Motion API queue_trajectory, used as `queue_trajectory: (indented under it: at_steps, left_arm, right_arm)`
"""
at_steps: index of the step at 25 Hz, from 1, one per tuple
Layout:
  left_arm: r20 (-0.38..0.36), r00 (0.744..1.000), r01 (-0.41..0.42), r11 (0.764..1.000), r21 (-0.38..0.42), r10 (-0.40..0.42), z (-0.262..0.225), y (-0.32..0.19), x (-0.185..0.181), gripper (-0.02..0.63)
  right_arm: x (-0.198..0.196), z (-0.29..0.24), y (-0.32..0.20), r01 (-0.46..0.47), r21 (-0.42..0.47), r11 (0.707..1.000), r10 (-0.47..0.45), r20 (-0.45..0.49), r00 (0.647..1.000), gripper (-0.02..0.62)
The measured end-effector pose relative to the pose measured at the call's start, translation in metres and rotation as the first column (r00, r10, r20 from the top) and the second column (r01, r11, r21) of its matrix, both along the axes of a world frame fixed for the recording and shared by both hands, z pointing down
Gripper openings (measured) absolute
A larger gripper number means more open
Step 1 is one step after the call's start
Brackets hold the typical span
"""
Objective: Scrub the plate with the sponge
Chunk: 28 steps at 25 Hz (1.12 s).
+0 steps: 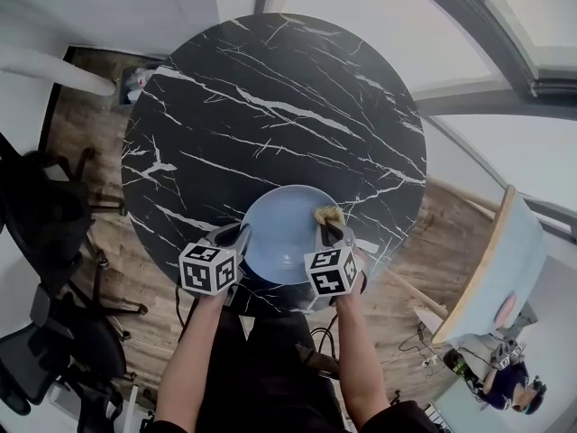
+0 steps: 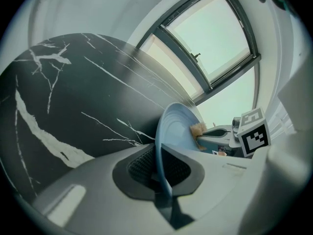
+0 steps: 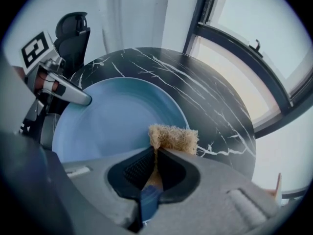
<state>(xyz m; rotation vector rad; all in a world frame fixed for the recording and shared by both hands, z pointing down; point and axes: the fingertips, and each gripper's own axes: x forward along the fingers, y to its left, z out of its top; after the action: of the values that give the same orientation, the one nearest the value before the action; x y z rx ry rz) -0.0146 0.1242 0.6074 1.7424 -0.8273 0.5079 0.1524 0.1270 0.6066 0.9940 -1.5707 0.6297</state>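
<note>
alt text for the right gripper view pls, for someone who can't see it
The right tongs are shut on a tan sponge at the edge of a pale blue plate on a round black marble table. At the left, the left tongs grip the plate's opposite rim; a large window fills the right side.

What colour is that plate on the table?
The plate is pale blue, clearest in the right gripper view.
</note>
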Motion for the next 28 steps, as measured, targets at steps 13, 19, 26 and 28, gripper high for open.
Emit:
queue_trajectory:
  at_steps: [13,19,26,28]
  left_arm:
    - [0.005,0.999,0.034,0.999,-0.002,-0.034,0.0,0.0,-0.001,0.018]
    - [0.006,0.999,0.048,0.999,0.002,-0.048,0.001,0.001,-0.001,0.018]
    - [0.002,0.999,0.048,0.999,0.005,-0.049,0.001,0.0,-0.002,0.018]
    - [0.005,0.999,0.036,0.999,0.007,-0.036,0.001,0.001,-0.001,0.017]
  right_arm:
    - [-0.083,-0.032,0.036,-0.061,-0.036,0.997,0.07,0.37,0.926,0.022]
    - [-0.133,-0.022,0.076,0.088,-0.146,0.985,-0.021,0.411,0.912,0.021]
    - [-0.157,-0.007,0.089,0.17,-0.163,0.972,-0.092,0.4,0.912,0.021]
    - [-0.155,-0.004,0.089,0.174,-0.157,0.972,-0.1,0.392,0.915,0.021]
